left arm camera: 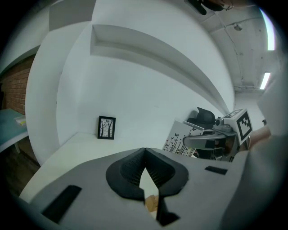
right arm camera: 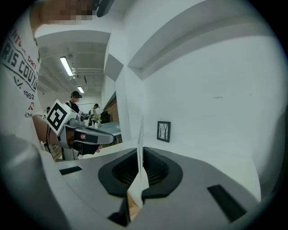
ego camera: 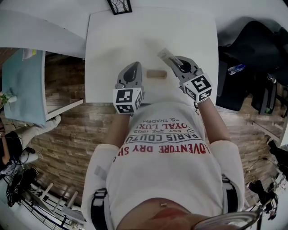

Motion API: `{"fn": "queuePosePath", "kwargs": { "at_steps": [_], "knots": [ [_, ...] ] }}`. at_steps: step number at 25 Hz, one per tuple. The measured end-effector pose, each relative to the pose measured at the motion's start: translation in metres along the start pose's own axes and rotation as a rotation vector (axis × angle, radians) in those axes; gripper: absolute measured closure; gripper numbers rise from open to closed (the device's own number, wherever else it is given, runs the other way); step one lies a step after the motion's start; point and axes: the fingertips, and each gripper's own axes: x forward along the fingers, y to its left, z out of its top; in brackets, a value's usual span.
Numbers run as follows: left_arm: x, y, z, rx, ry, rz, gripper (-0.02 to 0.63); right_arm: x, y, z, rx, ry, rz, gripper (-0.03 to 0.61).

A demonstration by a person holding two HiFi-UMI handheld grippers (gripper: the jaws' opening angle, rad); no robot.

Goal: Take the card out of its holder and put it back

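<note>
A small wooden card holder [ego camera: 156, 74] lies on the white table [ego camera: 112, 49], between my two grippers. Up and to the right of the holder, my right gripper [ego camera: 173, 58] is shut on a white card [ego camera: 164, 54] and holds it above the table. In the right gripper view the card [right arm camera: 140, 148] stands edge-on between the pads. In the left gripper view the card's printed face [left arm camera: 179, 139] shows at the right, above the table. My left gripper [ego camera: 132, 68] hovers just left of the holder, its jaws meeting at the tips with nothing between them. The holder [left arm camera: 152, 203] shows below them.
A small black picture frame [ego camera: 119, 6] stands at the table's far edge against the white wall. A black bag and chair [ego camera: 252, 45] and a water bottle [ego camera: 236, 68] are off the table's right side. A light blue table [ego camera: 22, 85] stands to the left.
</note>
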Motion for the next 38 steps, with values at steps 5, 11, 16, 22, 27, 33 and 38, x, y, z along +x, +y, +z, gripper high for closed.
{"fn": "queuePosePath", "kwargs": {
  "at_steps": [5, 11, 16, 22, 27, 33, 38],
  "knots": [
    [-0.004, 0.011, -0.005, -0.03, 0.003, 0.06, 0.589, 0.011, 0.013, 0.002, -0.052, 0.026, 0.15, 0.543],
    [-0.014, 0.024, -0.018, -0.064, 0.015, 0.121, 0.589, 0.022, 0.039, -0.006, -0.137, 0.077, 0.342, 0.543],
    [-0.023, 0.031, -0.03, -0.081, 0.038, 0.152, 0.589, 0.026, 0.059, -0.018, -0.195, 0.134, 0.456, 0.543],
    [-0.031, 0.028, -0.04, -0.092, 0.046, 0.171, 0.589, 0.022, 0.068, -0.034, -0.209, 0.181, 0.512, 0.543],
    [-0.038, 0.029, -0.044, -0.093, 0.047, 0.184, 0.589, 0.024, 0.071, -0.045, -0.217, 0.202, 0.529, 0.543],
    [-0.043, 0.031, -0.047, -0.093, 0.054, 0.196, 0.589, 0.028, 0.075, -0.047, -0.232, 0.21, 0.561, 0.543],
    [-0.045, 0.03, -0.049, -0.088, 0.063, 0.201, 0.589, 0.032, 0.075, -0.046, -0.243, 0.213, 0.591, 0.543]
  ]
}}
